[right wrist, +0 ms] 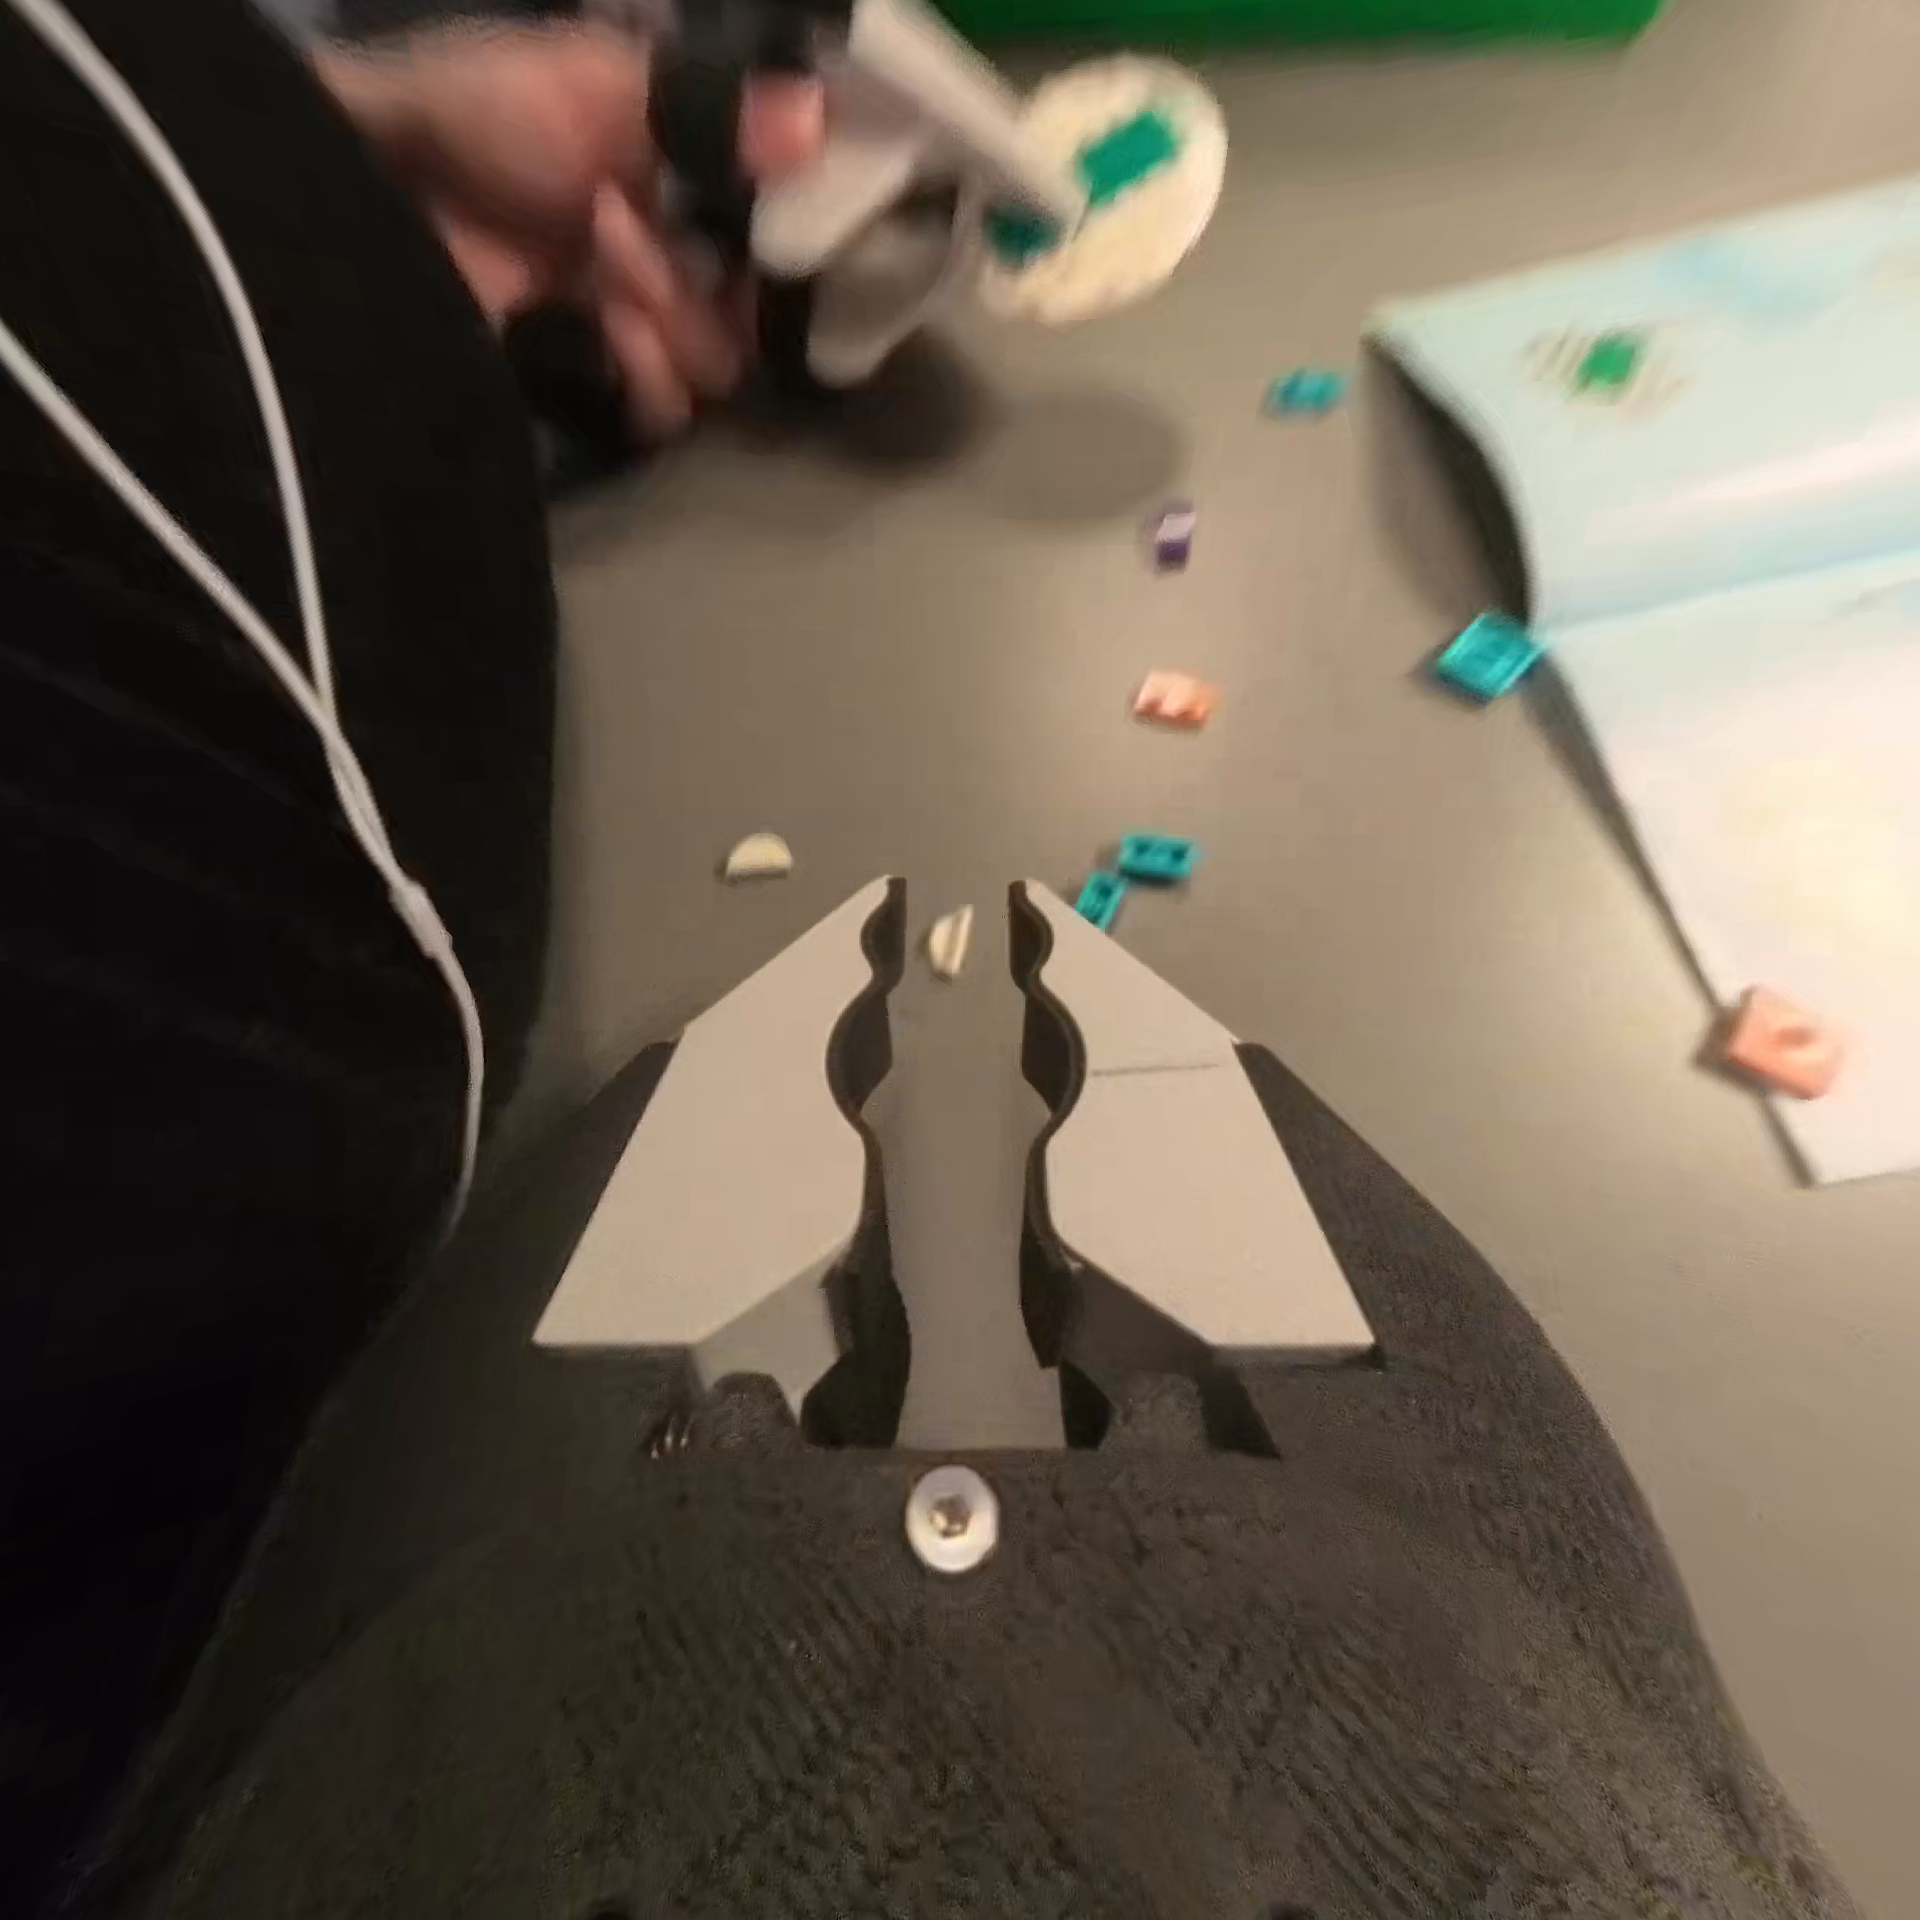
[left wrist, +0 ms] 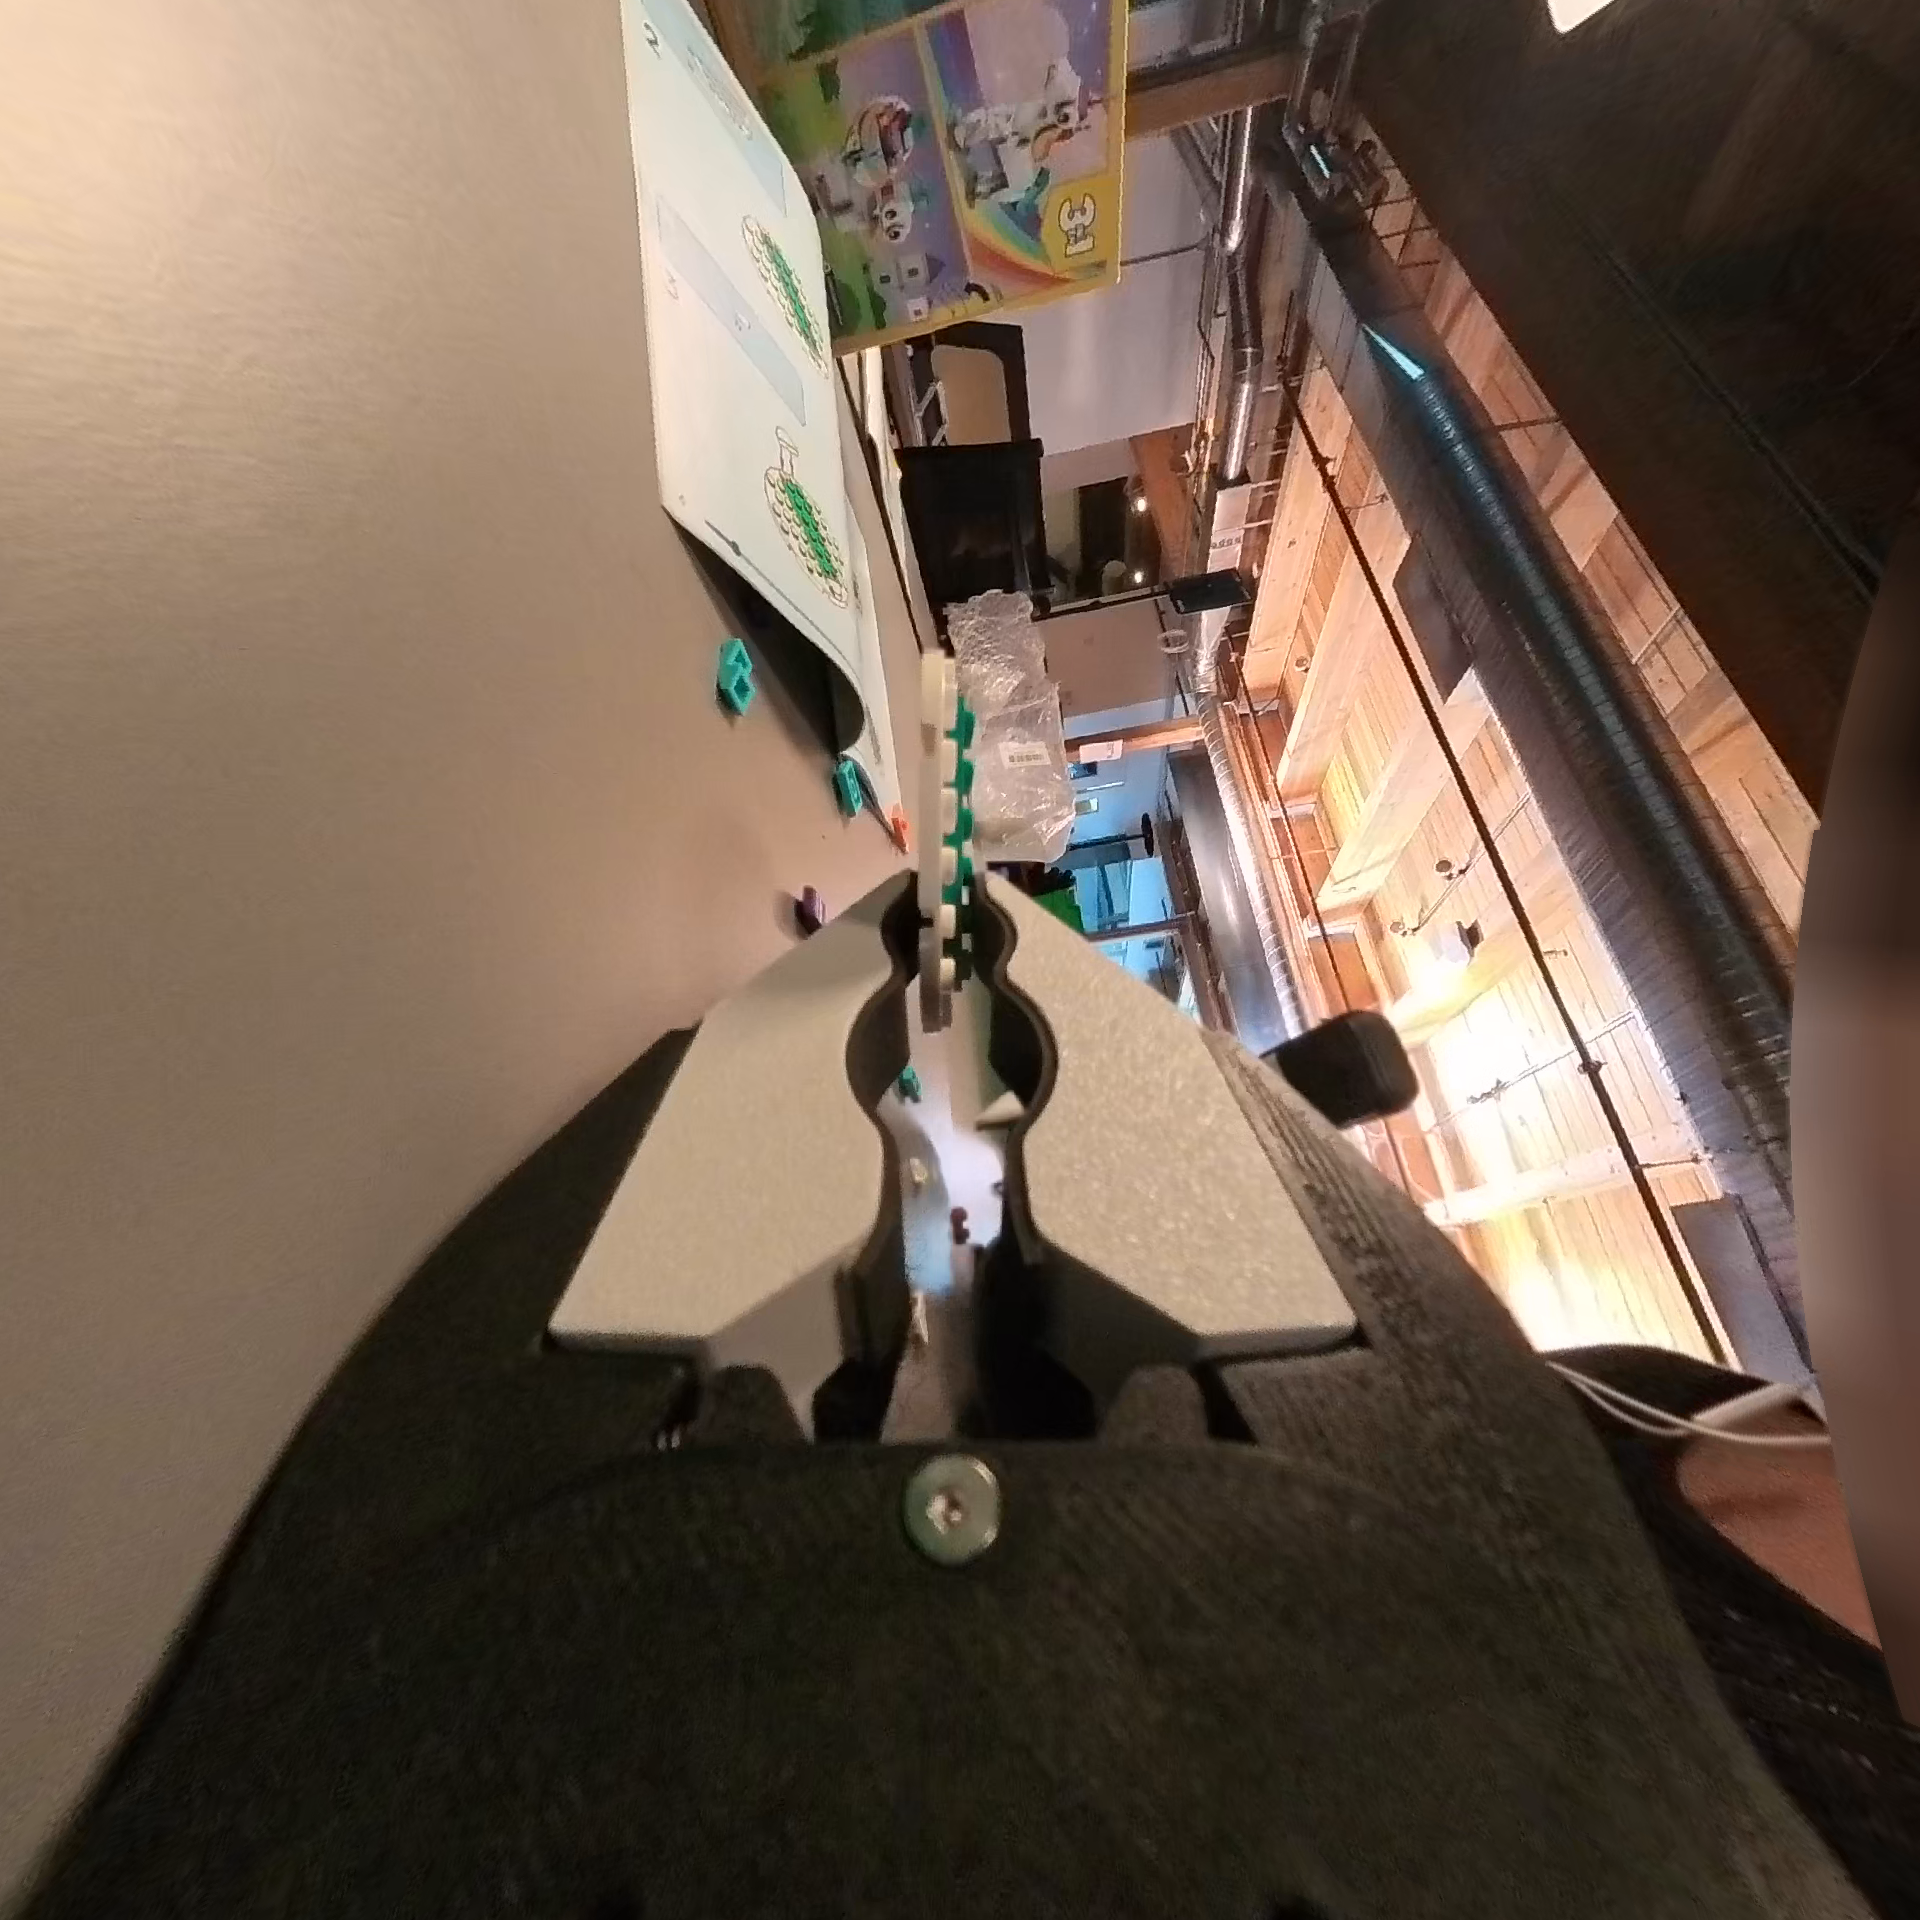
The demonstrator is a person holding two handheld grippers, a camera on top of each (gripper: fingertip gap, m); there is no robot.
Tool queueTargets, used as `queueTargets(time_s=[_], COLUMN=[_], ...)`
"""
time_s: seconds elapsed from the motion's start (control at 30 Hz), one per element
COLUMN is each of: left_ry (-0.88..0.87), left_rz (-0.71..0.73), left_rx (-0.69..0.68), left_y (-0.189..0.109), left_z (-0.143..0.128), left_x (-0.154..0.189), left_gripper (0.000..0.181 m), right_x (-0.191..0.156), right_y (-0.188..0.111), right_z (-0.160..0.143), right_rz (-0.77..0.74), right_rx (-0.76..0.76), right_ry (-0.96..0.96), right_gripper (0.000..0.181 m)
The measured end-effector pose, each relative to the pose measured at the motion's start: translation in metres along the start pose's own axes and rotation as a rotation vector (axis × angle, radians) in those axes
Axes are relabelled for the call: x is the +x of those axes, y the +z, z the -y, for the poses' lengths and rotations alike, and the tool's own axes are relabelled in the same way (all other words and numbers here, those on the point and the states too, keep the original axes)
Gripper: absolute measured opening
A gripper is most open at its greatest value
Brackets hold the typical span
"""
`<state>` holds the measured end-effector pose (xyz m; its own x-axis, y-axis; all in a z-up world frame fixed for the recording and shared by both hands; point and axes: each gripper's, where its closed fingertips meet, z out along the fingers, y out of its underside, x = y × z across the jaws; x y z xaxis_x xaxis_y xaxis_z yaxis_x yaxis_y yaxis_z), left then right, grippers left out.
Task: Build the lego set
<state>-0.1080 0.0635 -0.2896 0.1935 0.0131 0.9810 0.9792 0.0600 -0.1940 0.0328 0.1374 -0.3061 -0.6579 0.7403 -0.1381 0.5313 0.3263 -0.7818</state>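
Observation:
My left gripper point(left wrist: 943, 883) is shut on a round white plate point(left wrist: 938, 790) with green bricks on it, held edge-on above the grey table. The right wrist view shows the same plate point(right wrist: 1117, 177) far off and blurred, in the left gripper with a hand behind it. My right gripper point(right wrist: 954, 885) is open and empty just above the table. A small white half-round piece point(right wrist: 951, 940) lies on the table between its fingertips. A second white half-round piece point(right wrist: 758, 858) lies to the left. Two teal plates point(right wrist: 1155, 858) lie just right of the tips.
The open instruction booklet point(right wrist: 1714, 644) lies at the right, and shows in the left wrist view point(left wrist: 748, 395). Loose teal point(right wrist: 1486, 652), salmon point(right wrist: 1174, 698), point(right wrist: 1777, 1044) and purple point(right wrist: 1172, 535) pieces lie scattered. The set box point(left wrist: 966, 156) and clear bags point(left wrist: 1013, 748) stand beyond. A dark sleeve point(right wrist: 208, 831) fills the left. One gripper's finger ends stand about 15 cm off the other's.

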Motion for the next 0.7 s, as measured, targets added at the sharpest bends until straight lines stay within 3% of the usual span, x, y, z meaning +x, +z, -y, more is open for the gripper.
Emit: queueTargets(time_s=[0.07,0.2,0.3,0.47,0.7], left_ry=[0.003,0.000,0.005,0.000,0.001], left_rz=[-0.003,-0.014,-0.020,-0.041,-0.054], left_rx=[-0.006,-0.008,-0.023,-0.030,-0.036], left_y=[0.000,0.000,0.001,0.000,0.000], left_z=[-0.001,-0.001,-0.004,-0.005,-0.006], left_x=[0.001,0.002,0.003,0.006,0.008], left_gripper=[0.007,0.007,0.007,0.007,0.007], right_x=[-0.010,-0.041,-0.044,-0.010,-0.001], right_y=[0.007,0.015,0.026,0.016,0.015], right_z=[-0.017,-0.007,-0.013,-0.007,-0.024], right_rz=[-0.005,0.132,0.128,-0.034,-0.057], right_rx=[-0.104,-0.046,-0.100,-0.101,-0.192], right_ry=[-0.020,0.021,-0.083,-0.088,-0.025], right_gripper=[0.019,0.016,0.018,0.025,0.016])
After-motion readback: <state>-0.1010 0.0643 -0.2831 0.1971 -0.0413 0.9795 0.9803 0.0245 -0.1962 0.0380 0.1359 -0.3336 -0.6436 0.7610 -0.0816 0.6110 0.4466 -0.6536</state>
